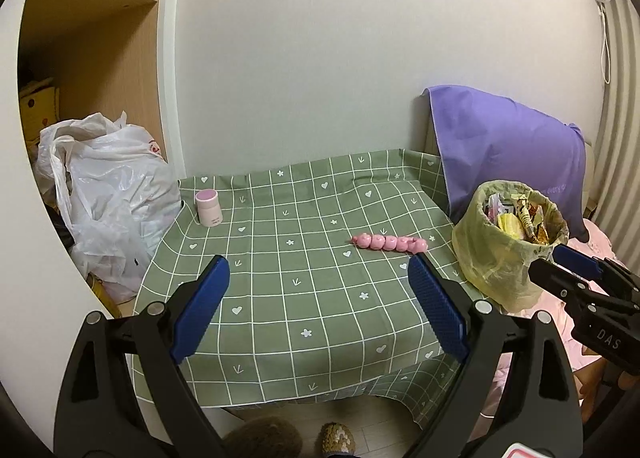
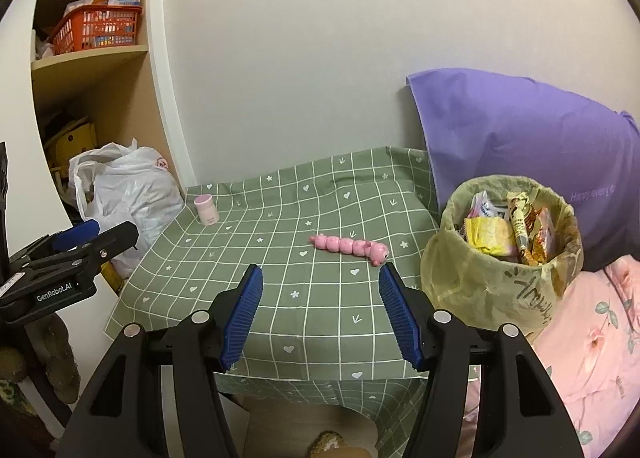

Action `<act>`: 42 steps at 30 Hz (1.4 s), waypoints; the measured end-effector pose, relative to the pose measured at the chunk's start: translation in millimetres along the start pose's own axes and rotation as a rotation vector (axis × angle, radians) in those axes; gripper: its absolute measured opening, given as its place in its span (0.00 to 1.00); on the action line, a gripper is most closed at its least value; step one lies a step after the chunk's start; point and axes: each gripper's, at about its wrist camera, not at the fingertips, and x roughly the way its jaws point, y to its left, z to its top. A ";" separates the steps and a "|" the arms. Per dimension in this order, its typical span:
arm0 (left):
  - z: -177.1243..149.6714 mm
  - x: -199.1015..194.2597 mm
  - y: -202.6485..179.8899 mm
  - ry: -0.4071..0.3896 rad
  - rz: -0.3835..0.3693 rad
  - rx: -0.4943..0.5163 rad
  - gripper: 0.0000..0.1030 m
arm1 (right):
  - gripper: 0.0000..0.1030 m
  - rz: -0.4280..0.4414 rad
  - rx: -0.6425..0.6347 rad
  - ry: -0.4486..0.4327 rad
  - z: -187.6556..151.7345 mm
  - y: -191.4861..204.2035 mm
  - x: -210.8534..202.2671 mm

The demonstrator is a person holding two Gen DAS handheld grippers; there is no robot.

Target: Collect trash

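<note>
Setting: small table [image 1: 280, 318] under a green grid-patterned cloth stood against a plain wall, with shelving to one side and a purple pillow [image 2: 520, 138] to the other.
Trash bin: a bin lined with a yellowish bag [image 2: 480, 282] sat at the table's far-right corner, just beside the pillow, already packed with snack wrappers [image 2: 516, 234].
Left on the cloth: a pink segmented caterpillar toy [image 2: 348, 246] lay near the bin, and a small pink-lidded jar [image 1: 208, 208] stood upright at the far-left corner; neither looked like rubbish.
Left gripper [image 1: 316, 298]: its blue pads were spread wide and held nothing, hovering over the near edge of the table.
Right gripper [image 2: 320, 312]: likewise spread apart and empty, aimed at the bare cloth short of the toy.
Stage: by judgement the loose trash was already in the bin and the collecting looked close to finished.
Doing it well: any further step would probably be handling the bag, so grip the liner's rim rather than the wrappers, and keep the bin upright so the heaped contents do not spill.
Hard to see: the bin's own walls were hidden by the liner; the writing on the liner and the pillow print were too distorted to read; a white plastic bag [image 1: 116, 194] beside the table hid its contents; the floor under the table was mostly cut off.
</note>
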 end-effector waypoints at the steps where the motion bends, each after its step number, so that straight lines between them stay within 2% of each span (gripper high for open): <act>1: 0.2 -0.4 -0.6 -0.001 -0.002 0.001 0.84 | 0.56 0.000 -0.004 -0.002 -0.2 0.6 -1.4; 42: -4.5 -10.9 -7.2 0.000 0.011 0.021 0.84 | 0.56 0.005 0.011 -0.024 -2.6 -1.4 -15.8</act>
